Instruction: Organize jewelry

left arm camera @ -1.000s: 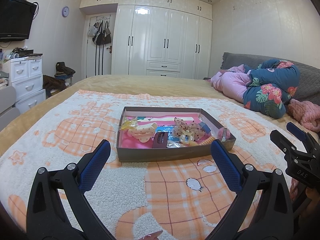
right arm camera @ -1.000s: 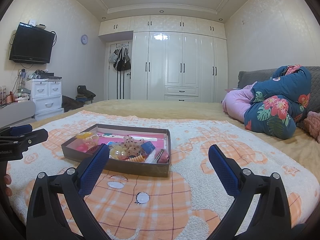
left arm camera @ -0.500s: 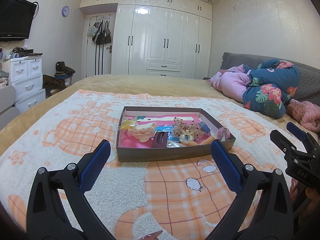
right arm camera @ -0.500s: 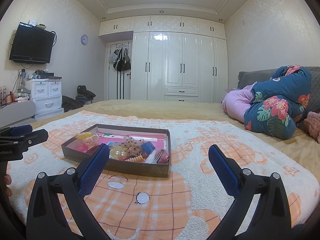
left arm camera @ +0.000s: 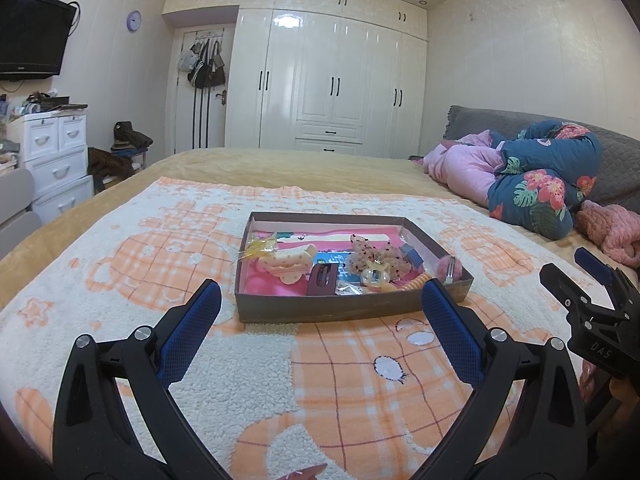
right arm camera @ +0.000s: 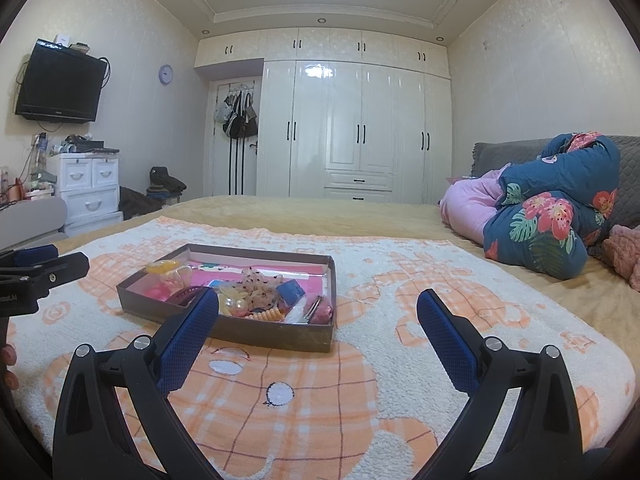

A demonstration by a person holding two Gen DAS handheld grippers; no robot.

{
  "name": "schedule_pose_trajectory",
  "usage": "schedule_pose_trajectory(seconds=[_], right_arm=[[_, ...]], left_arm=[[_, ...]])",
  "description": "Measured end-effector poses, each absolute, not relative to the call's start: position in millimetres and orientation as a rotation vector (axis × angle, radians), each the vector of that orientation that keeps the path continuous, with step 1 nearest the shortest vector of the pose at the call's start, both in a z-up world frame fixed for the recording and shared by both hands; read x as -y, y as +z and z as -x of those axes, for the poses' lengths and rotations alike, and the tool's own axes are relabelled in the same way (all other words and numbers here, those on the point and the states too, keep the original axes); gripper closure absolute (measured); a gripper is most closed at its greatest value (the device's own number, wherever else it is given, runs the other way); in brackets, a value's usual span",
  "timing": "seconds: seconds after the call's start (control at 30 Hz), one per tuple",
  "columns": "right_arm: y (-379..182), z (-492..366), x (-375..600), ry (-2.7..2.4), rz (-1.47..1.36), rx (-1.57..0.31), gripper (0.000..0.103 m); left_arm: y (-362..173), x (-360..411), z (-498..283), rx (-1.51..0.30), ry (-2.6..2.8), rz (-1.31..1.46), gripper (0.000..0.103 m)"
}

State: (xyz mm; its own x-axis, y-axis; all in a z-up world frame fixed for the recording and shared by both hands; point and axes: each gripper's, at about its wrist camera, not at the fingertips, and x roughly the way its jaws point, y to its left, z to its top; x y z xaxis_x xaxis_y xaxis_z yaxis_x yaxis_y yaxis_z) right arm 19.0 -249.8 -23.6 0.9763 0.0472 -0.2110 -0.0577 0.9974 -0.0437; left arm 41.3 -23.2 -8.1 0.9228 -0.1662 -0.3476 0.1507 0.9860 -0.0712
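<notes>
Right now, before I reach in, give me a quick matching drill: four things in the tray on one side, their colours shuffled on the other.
Things:
1. spiral hair tie
2. flat rectangular clip
3. large claw clip
4. pompom

Colours:
A. dark maroon
B. pink
C. orange
D. cream

Pairs: 1-C, 2-A, 3-D, 4-B

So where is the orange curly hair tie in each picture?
Left wrist view: the orange spiral hair tie lies at the box's near right corner, just left of the right blue pad.
Right wrist view: the same hair tie lies against the box's near wall, left of centre in the picture.
Shared landmark: the speckled bow just behind it.
</notes>
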Motion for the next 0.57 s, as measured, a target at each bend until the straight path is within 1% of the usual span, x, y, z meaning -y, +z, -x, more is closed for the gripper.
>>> schedule_pose_trajectory(seconds=[0.27,0.4,0.5,0.57], right_arm=[[-24.8,-23.7,248.9,0.050,0.047,-0.225,0.006],[-23.5,-35.7,261.9,0.015,0.008,-0.252,0.006],[-25.5,-74.4,291.9,-0.112,-0.006,-0.338,0.006],[-33.5,-117.9,321.4,-0.229,0.017,-0.451,0.006]], left_arm=[[-6.8,24.5,-42.7,-0.358,-0.134,0.027,0.011],[-9.6,1.3,-62.9,-0.416,-0.078,0.088,0.011],[-11.2,-35.2,-95.1,-0.472,0.056,0.084,0.011],[-14.2,-77.5,-131.1,-0.542,0.174,0.108,0.011]])
